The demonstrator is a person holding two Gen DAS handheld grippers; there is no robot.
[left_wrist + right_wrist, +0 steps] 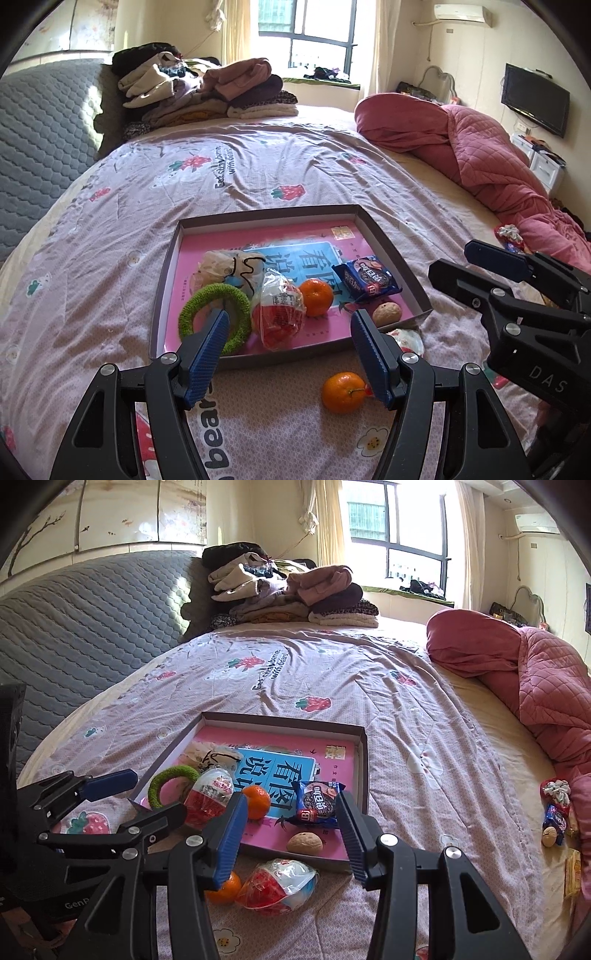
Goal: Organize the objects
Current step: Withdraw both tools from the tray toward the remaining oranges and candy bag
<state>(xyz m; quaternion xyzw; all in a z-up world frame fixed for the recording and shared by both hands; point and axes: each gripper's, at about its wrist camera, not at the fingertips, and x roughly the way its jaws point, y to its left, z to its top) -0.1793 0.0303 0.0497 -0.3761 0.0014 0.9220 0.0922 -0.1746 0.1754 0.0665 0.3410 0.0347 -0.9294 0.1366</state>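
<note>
A shallow grey tray (pixel 165 291) (pixel 364 760) with a pink printed bottom lies on the bed. It holds a green ring (pixel 236 295) (pixel 157 786), a wrapped red-and-white egg (pixel 280 314) (pixel 208 794), an orange (pixel 316 297) (pixel 256 801), a blue cookie packet (pixel 365 278) (pixel 319 805) and a walnut (pixel 386 314) (pixel 304 843). A second orange (pixel 343 391) (pixel 223 888) and a second wrapped egg (pixel 277 886) lie on the sheet at the tray's near edge. My left gripper (pixel 290 350) (pixel 136 799) hovers open above that edge, holding nothing. My right gripper (pixel 291 834) (pixel 476 269) is beside it, open and empty.
A crumpled plastic bag (pixel 221 266) sits in the tray's far left. A rolled pink quilt (pixel 480 155) runs along the bed's right side, with small snacks and a walnut (pixel 549 836) beside it. Folded clothes (pixel 207 88) are stacked at the head.
</note>
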